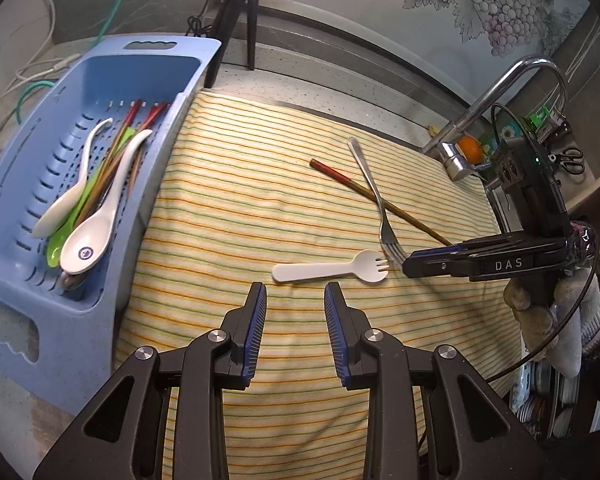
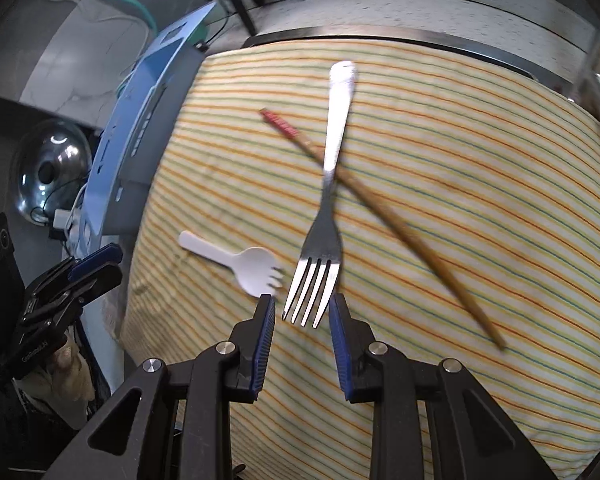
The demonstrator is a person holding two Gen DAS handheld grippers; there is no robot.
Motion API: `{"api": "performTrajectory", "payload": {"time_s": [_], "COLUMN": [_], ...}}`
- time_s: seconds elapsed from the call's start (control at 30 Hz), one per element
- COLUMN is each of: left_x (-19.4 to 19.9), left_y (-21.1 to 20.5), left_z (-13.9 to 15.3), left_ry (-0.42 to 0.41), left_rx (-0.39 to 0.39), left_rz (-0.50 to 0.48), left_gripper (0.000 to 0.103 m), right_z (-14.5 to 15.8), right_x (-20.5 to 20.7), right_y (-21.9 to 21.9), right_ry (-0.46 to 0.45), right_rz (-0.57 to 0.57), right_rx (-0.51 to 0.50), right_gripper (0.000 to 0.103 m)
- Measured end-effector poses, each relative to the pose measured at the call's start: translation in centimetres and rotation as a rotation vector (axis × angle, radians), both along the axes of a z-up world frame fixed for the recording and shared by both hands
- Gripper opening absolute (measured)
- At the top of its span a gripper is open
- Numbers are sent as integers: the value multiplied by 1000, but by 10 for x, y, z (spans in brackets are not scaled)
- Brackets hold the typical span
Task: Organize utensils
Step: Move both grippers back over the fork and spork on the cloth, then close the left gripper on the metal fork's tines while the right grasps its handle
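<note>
Just ahead of the empty, part-open right gripper (image 2: 302,308), the metal fork (image 2: 328,208) lies tines-first, handle toward the frame's top.

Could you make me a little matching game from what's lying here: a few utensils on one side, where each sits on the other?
Things:
1. shiny metal fork
2. small white plastic spork
3. white ceramic soup spoon
4. red-tipped wooden chopstick

Places:
A. inside the blue slotted plastic basket
B. tines between the right claw's open pads
C. crossing under the fork on the striped cloth
D. just ahead of the left claw

Pairs: 1-B, 2-D, 3-A, 4-C
</note>
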State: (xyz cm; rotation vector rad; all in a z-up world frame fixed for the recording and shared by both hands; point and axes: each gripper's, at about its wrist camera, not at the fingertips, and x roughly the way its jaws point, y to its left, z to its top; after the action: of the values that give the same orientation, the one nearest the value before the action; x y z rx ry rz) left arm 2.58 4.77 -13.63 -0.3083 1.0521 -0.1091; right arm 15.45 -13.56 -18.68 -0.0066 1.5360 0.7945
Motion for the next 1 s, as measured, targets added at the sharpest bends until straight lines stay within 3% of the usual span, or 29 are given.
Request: {"api": "performTrajectory", "payload": {"time_s": [0.2, 0.4, 0.5, 0.73, 1.0], "left_x": [-3, 2, 11, 39, 67], "left_y": [0, -19, -37, -70, -83], "left_z": [-3, -4, -3, -9, -26], "left_ry": [0, -14, -30, -32, -1], "left_rx": [0, 24, 64, 166, 224], "left_rz": [20, -31, -94, -266, -344], "left_gripper": [28, 30, 46, 46, 46], "right_z": [1, 18, 24, 24, 5], "right_x": [-5, 3, 17, 58, 84], "right_y": [26, 13, 2, -22, -28], "right_ry": [11, -34, -61, -76, -34], "right_rz": [61, 54, 10, -165, -301], "right_rx": [38, 53, 52, 67, 88], "right_gripper": [25, 26, 27, 31, 32]}}
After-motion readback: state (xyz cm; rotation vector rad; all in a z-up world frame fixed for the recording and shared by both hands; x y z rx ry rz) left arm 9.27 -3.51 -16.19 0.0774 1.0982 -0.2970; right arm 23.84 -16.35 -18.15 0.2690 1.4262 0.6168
